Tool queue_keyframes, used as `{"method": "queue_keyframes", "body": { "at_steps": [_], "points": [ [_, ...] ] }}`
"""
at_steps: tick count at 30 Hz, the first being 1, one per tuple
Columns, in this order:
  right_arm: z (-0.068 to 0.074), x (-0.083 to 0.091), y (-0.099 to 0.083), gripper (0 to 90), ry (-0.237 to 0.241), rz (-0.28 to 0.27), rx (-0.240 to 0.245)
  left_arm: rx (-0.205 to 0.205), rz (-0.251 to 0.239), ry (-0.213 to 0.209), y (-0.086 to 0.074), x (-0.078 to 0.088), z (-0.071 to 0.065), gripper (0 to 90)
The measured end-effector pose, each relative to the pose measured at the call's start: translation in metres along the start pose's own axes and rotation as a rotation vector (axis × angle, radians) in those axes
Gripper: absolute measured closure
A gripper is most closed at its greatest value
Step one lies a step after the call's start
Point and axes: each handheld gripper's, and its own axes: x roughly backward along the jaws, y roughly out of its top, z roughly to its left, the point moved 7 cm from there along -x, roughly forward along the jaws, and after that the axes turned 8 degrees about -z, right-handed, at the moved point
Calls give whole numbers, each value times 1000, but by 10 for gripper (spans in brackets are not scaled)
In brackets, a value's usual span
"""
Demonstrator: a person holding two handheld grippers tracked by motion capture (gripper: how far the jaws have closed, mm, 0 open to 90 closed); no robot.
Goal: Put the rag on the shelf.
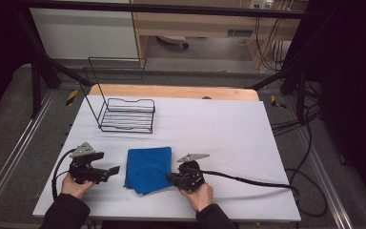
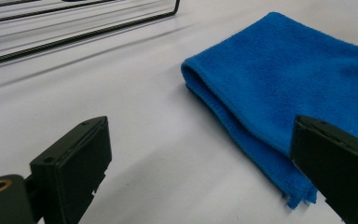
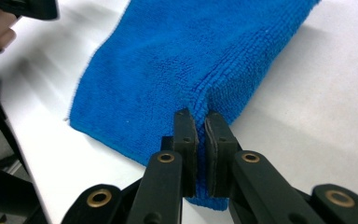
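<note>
1. The blue cloth lies folded on the white table, near the front edge and between the two hands. Its long axis runs roughly from 12 to 6 o'clock in the high view.
2. The right gripper sits at the cloth's 4 o'clock corner. In the right gripper view its jaws are pressed together on a pinch of the cloth's edge, which puckers up between them.
3. The left gripper is just off the cloth's 9 o'clock side, jaws spread wide, nothing between them; the folded edge lies ahead, toward its right jaw.
4. My guess: the left is the free one, and a short reach toward 3 o'clock would meet the cloth.
5. The wire rack stands well apart, toward 11 o'clock.
</note>
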Motion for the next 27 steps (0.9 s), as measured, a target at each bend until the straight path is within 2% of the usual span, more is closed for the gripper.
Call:
{"method": "queue_keyframes", "body": {
  "at_steps": [3,6,10,13,16,19,21,25,27],
  "points": [
    [4,0,-6,849,-22,17,-4,1,-1,-1,0,0,-1,56],
    [-3,-5,-11,800,-74,24,35,1,0,0,0,0,-1,55],
    [-8,-2,-7,560,-53,-18,56,2,3,-1,1,-1,-1,55],
    [-11,5,4,352,-45,-57,116,13,-2,4,5,-2,-1,55],
    [-15,10,14,222,-33,-63,181,27,-11,11,13,-3,-2,55],
    [-22,13,25,161,-33,-78,223,58,-24,11,24,-7,-3,55],
    [-25,15,32,134,-29,-95,224,64,-16,18,28,-11,-4,62],
    [-35,19,41,76,-54,-120,240,65,24,69,33,-27,-1,118],
    [-39,21,42,62,-58,-129,236,92,34,79,34,-36,1,177]
  ]
}}
